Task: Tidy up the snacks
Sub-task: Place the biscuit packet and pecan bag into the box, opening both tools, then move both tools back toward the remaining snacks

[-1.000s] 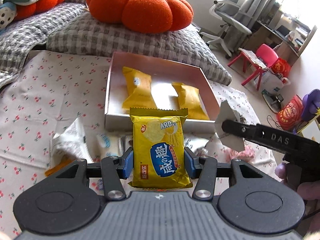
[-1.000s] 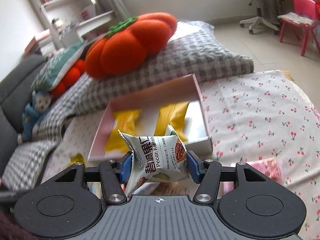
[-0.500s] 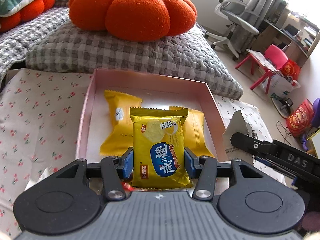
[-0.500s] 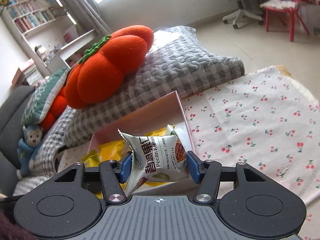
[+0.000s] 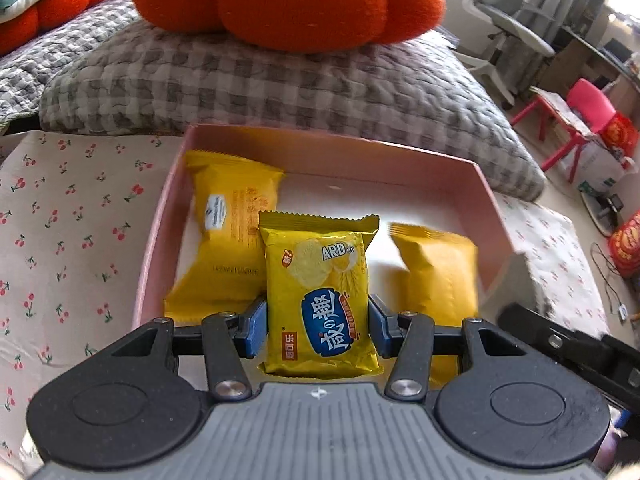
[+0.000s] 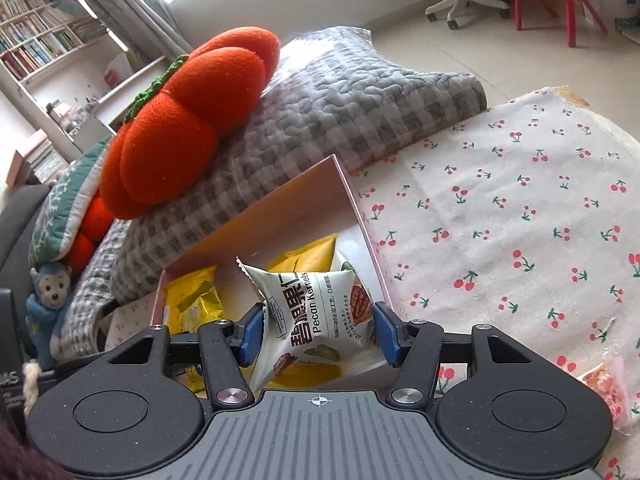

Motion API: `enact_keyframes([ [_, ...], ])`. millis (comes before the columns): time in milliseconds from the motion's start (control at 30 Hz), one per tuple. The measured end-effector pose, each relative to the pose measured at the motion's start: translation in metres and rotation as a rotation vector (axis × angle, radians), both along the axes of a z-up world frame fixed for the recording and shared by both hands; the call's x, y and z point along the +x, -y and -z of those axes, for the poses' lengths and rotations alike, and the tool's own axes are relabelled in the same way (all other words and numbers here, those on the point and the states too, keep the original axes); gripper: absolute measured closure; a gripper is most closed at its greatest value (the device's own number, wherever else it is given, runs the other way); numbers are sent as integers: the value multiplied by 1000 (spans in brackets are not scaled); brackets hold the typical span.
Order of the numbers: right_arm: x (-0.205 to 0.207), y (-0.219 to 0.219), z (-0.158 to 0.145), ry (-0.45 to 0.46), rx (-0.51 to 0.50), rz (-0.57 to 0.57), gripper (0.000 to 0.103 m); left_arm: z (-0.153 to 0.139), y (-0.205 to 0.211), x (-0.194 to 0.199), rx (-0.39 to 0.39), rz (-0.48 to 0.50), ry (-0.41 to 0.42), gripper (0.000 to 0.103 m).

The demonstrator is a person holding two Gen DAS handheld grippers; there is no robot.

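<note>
My left gripper (image 5: 316, 326) is shut on a yellow cracker packet (image 5: 320, 292) and holds it over the near part of the pink box (image 5: 486, 196). Two yellow snack packets lie in the box, one at the left (image 5: 228, 236) and one at the right (image 5: 440, 272). My right gripper (image 6: 318, 334) is shut on a white pecan kernel packet (image 6: 316, 314) and holds it above the box's near right corner (image 6: 352, 196). The yellow packets also show in the right wrist view (image 6: 192, 300). The right gripper's black body (image 5: 568, 348) shows at the lower right of the left wrist view.
The box sits on a cherry-print cloth (image 6: 500, 216). A grey checked pillow (image 5: 280, 76) with an orange pumpkin cushion (image 5: 288, 0) lies behind it. A pink snack packet (image 6: 608, 384) lies on the cloth at the right. Chairs and clutter stand on the floor beyond.
Both grippers have moved forward toward the box with their packets. The left one now hangs over the inside of the box; the right one has come to its right corner.
</note>
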State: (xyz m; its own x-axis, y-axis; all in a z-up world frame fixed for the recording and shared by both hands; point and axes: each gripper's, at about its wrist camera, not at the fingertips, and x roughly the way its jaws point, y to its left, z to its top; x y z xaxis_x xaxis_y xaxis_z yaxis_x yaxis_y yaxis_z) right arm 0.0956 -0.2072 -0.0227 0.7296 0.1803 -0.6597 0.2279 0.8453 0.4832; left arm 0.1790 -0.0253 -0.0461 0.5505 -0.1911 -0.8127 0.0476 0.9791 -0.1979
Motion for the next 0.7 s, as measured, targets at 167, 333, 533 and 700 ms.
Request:
enact_keyframes([
  [167,3,-4,0,11,-16,4,44,1,-12,3,-71,-34,8,56],
  [333,1,-3,-7,21,-7,12,37,-3,-16,-7,-106,-8,17,47],
  [533,-9,-2,-23,33,-25,14,24,-16,-16,-25,-118,39,36,30],
  [700,-24,-1,-40,51,-31,6,15,-29,-18,-43,-108,77,55,17],
])
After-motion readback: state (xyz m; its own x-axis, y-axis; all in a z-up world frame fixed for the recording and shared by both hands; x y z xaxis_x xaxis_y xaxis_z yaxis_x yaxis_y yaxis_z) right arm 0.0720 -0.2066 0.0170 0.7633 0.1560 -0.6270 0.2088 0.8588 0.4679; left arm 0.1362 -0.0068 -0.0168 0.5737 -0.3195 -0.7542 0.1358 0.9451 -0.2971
